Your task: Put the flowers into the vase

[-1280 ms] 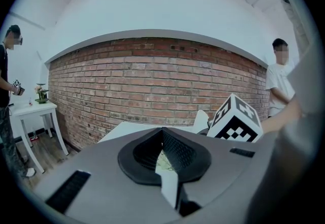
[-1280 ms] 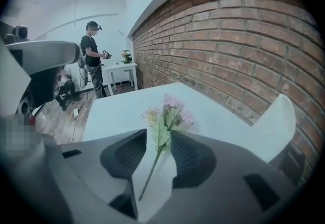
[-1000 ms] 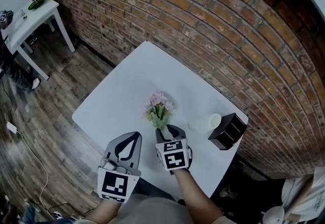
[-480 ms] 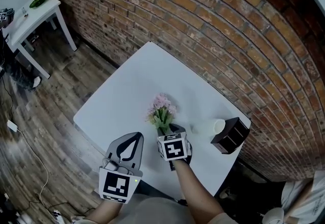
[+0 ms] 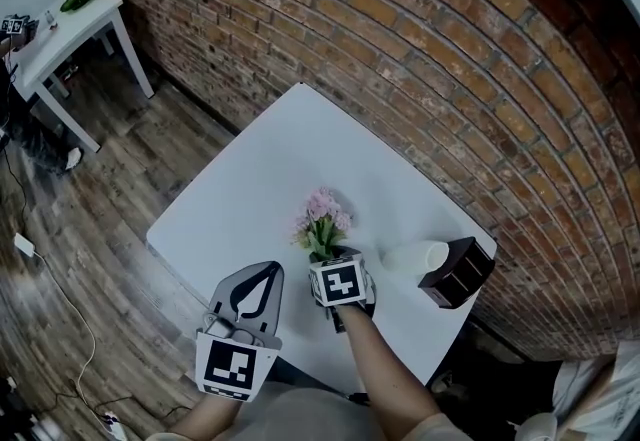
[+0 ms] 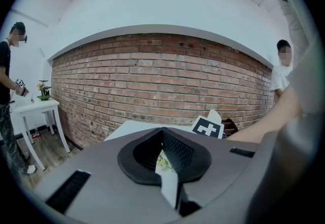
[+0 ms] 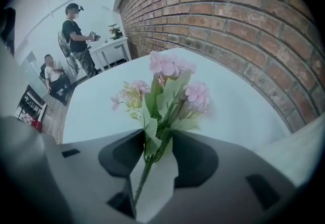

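Note:
A small bunch of pink flowers (image 5: 323, 212) with green leaves lies on the white table (image 5: 250, 179), heads pointing toward the brick wall. My right gripper (image 5: 329, 253) points steeply down at its stem end. In the right gripper view the thin stem (image 7: 144, 172) runs through the gap of my right gripper (image 7: 158, 135). The jaws have just been opening and stand apart, not pressing the stem. The white vase (image 5: 415, 257) lies on its side to the right of the flowers. My left gripper (image 5: 268, 267) hovers at the table's near edge, jaws together, holding nothing.
A dark box (image 5: 457, 272) stands at the table's right corner beside the vase. The brick wall (image 5: 420, 59) runs close behind the table. A small white side table (image 5: 60, 29) stands at the far left. Two people (image 7: 76, 27) are farther off.
My right gripper has sunk toward the table and tipped further down with the flowers. The left gripper has kept still.

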A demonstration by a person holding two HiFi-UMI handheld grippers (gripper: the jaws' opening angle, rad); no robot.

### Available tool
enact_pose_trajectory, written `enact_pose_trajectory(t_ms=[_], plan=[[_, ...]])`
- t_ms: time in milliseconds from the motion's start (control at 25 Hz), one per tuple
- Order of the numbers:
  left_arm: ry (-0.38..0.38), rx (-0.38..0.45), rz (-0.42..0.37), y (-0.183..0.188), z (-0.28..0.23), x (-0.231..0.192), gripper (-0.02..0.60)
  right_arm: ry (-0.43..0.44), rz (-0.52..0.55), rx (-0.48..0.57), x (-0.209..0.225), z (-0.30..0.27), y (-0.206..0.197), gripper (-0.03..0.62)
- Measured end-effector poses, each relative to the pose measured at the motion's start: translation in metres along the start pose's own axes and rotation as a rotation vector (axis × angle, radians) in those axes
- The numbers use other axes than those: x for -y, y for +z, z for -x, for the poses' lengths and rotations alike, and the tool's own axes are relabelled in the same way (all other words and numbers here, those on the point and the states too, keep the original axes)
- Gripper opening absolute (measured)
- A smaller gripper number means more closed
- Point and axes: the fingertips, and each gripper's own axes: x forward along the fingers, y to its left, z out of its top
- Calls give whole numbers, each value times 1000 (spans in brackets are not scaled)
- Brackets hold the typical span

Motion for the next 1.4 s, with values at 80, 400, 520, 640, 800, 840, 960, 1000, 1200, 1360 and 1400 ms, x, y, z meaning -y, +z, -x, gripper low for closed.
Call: enact_pose_trajectory(t_ms=[80,400,520,640,800,840,960,1000,1200,1360,1400], plan=[[0,-5,9,0,0,-1,8,-6,-5,-12,1,-4,-1,169],[10,-5,9,-5,0,-8,8,-10,46,-56,-1,-16,-2,150],[12,-2,22,-5,0,-10,8,-6,46,-68,-3,-19,-3,141],[10,-1,21,-4,0,-11,8,-3,81,-51,-6,-16,4,127],[4,2,16,-1,0,-8,8,-2,81,-38,-6,-14,6,106],[4,3,18,0,0,-8,8,-6,87,-35,-6,-14,6,101],[6,4,11,-2,1,-7,8,-23,125,-34,-4,-15,5,87],[6,2,13,-2,1,-6,8,-26,139,-34,-4,-15,5,84],[7,-2,17,-3,4,-3,8,-33,183,-17,-6,-11,6,72],[11,2,10,-2,6,-1,8,-44,190,32,-2,-5,13,63],[11,3,6,-2,6,0,8,-47,192,51,-2,-3,15,63]])
